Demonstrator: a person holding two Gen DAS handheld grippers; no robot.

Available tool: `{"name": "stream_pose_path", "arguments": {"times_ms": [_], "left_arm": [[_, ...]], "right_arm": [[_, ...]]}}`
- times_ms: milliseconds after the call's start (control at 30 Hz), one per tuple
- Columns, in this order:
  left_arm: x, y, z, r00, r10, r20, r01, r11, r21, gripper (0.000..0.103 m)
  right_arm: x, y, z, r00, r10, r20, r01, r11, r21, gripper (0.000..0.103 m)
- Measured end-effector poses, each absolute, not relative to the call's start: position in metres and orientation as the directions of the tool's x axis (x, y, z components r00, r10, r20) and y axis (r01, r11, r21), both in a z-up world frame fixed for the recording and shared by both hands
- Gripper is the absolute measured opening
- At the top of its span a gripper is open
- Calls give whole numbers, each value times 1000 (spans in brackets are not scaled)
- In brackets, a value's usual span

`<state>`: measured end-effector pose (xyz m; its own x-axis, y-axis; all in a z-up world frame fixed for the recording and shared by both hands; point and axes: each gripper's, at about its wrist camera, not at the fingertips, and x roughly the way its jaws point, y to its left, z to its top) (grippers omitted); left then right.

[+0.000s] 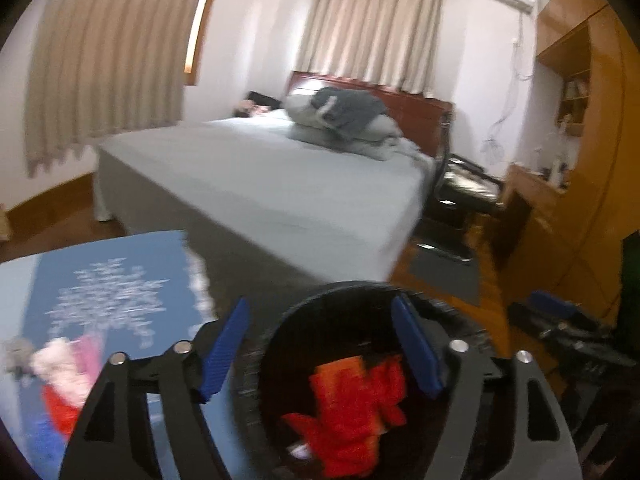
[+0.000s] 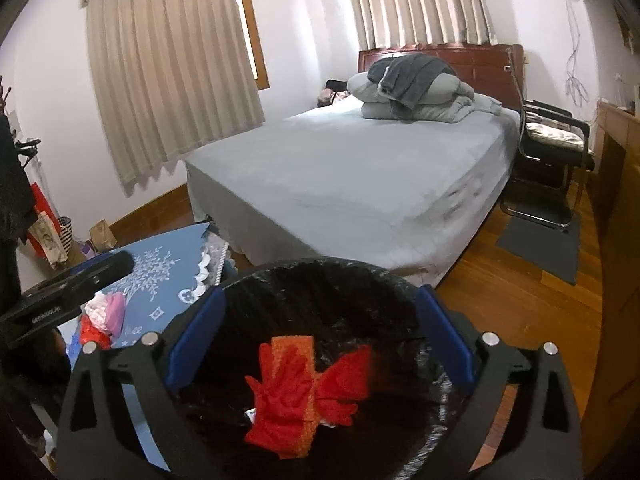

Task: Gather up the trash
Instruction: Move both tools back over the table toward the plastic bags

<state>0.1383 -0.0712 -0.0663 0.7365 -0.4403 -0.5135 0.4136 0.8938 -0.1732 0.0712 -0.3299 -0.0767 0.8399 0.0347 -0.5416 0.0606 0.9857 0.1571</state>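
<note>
A bin with a black liner stands beside a table with a blue cloth. Crumpled red trash lies inside the bin. My left gripper is open above the bin's left rim, nothing between its blue pads. My right gripper is open wide over the bin's mouth, holding nothing. On the table lie a pink and white wad and a red scrap. One of the left gripper's fingers shows above them in the right wrist view.
A bed with a grey cover stands just behind the bin and table. A black chair and a dark mat are to its right, with wooden furniture along the right wall. Paper bags sit on the floor at left.
</note>
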Motion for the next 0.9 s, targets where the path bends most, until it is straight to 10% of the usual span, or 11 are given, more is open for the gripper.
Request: {"name": "stream_pose_path", "arguments": {"times_ms": [500, 900], "left_arm": [[89, 80, -106, 812, -51, -582, 48, 999, -20, 83], [82, 123, -148, 760, 5, -650, -43, 998, -42, 83]], "right_arm": [[96, -197, -88, 800, 246, -548, -161, 967, 199, 96], [104, -127, -108, 751, 319, -579, -276, 947, 164, 96]]}}
